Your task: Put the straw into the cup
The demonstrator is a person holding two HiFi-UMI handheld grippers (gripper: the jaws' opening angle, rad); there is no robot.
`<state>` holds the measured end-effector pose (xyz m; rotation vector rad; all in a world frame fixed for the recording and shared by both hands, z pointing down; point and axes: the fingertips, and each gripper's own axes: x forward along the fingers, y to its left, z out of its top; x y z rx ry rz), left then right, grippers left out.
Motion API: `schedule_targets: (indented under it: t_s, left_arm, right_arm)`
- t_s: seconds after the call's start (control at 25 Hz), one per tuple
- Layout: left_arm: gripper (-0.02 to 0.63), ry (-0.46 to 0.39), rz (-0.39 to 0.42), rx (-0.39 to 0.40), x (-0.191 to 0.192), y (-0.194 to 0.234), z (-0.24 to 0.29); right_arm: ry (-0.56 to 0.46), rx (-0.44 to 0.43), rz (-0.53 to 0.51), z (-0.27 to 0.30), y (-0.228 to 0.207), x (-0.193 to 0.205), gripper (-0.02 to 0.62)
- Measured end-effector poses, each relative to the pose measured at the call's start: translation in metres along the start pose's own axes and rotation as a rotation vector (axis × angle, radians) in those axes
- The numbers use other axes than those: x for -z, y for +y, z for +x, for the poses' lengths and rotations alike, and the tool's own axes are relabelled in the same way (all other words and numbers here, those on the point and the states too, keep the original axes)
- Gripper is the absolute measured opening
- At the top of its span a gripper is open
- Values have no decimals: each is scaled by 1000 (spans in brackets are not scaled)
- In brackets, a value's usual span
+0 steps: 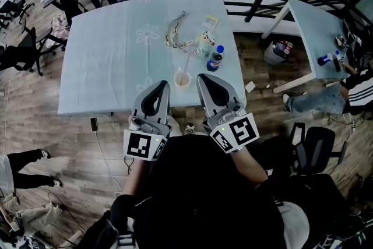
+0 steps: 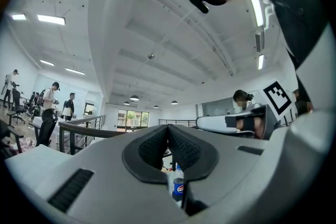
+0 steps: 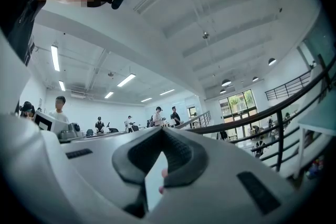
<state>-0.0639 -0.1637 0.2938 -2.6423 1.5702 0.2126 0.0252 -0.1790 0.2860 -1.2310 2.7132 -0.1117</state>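
Apparently the straw (image 1: 187, 62) stands leaning in the cup (image 1: 182, 80) on the counter (image 1: 105, 55), while the left tongs (image 1: 160, 89) and the right tongs (image 1: 205, 80) hover closed and empty at its near edge, so I judge no further move is needed.

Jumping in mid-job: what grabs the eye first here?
The left gripper and right gripper hover shut, side by side, over the near edge of the table. Just beyond them stands the cup, with a blue-capped bottle to its right and a litter of wrappers behind.
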Motion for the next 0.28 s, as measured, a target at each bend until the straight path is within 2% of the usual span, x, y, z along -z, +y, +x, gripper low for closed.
schedule_targets:
  t_s: [0.16,0.28]
  left_arm:
    - [12,8,-5,9,6,-3,0]
    - [12,-27,-3,28,4,-6,3]
  right_arm:
    - [10,1,2,3,0,3,6]
    - [4,-4,-3,7,0,2,6]
